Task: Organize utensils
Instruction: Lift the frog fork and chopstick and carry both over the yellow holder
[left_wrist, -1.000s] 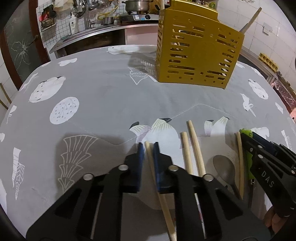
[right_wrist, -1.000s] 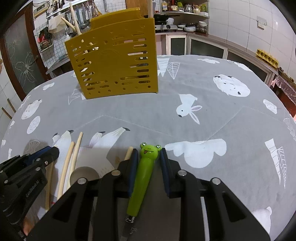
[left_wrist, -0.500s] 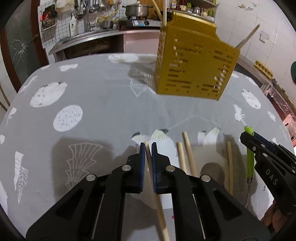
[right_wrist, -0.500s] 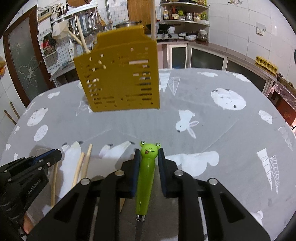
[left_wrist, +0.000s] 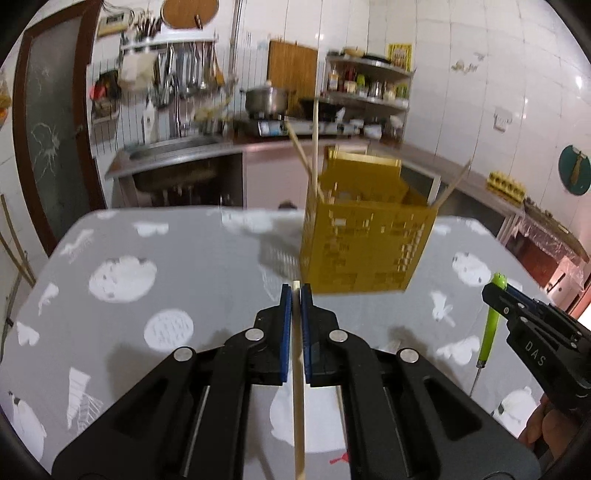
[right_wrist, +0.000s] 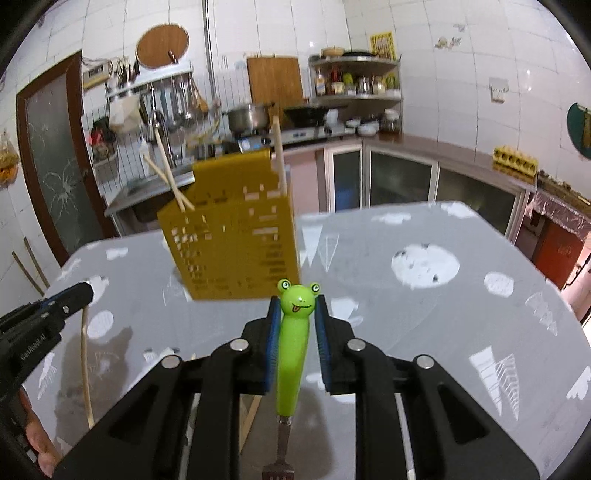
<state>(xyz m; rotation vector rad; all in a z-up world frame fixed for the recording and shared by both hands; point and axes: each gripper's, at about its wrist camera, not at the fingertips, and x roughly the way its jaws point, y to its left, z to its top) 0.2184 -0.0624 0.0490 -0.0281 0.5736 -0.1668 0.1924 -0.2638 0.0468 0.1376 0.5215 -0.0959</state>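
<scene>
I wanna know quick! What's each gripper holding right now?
Left gripper: closed on a wooden chopstick.
Right gripper: closed on the green frog-handled fork.

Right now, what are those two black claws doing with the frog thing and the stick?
A person is tidying utensils with a claw in each hand. The left claw is shut on a pale wooden chopstick, and the right claw is clamped on a green frog-handled fork. Both are held up above the grey patterned tablecloth. Ahead stands a yellow perforated utensil holder with a few chopsticks already standing in it. Neither held piece is in the holder yet.
</scene>
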